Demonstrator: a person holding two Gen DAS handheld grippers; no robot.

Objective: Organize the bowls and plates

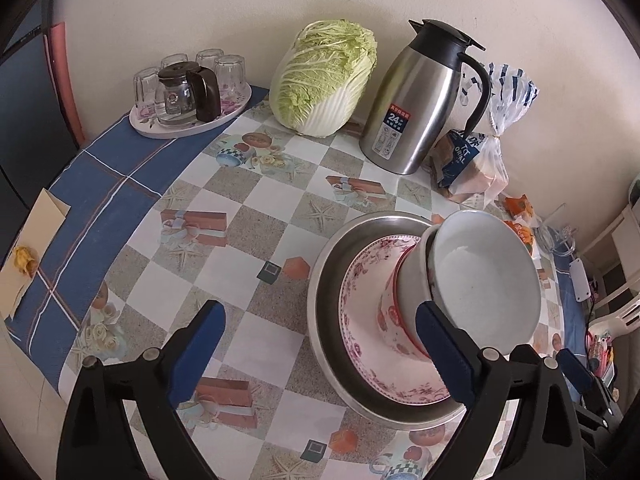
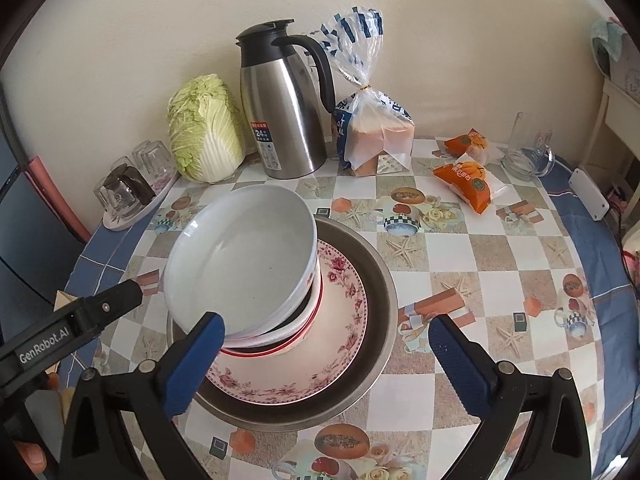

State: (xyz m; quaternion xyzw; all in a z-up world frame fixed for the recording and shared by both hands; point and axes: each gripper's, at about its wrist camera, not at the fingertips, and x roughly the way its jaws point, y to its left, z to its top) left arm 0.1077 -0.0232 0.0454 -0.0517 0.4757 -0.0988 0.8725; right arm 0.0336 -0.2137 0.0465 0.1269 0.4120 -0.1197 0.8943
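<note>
Left gripper [image 1: 320, 344]: jaws spread wide, nothing pinched; its right blue finger [image 1: 440, 344] stands in front of the stack's side, lower centre of the left wrist view.
Right gripper [image 2: 326, 354]: jaws spread wide too, empty; its left blue finger [image 2: 200, 356] overlaps the white bowl's near rim, and I cannot tell whether it touches.
Stack: steel basin [image 2: 380, 280] at the bottom, floral plate [image 2: 344, 320] inside it, red-rimmed bowl [image 2: 296, 336] on the plate, white bowl [image 2: 240, 256] on top, centre of the right wrist view.
White bowl: tilted toward the left of the frame, not seated level in the bowl below.
Step in hand: likely the release after stacking.
Next move: probably nudge the white bowl level, or draw both grippers clear without knocking it.
Surface: round table [image 2: 480, 240] under a chequered cloth.
Room: thermos jug [image 2: 284, 120], cabbage [image 2: 206, 128] and bread bag [image 2: 372, 128] along the pale wall, upper centre.
</note>
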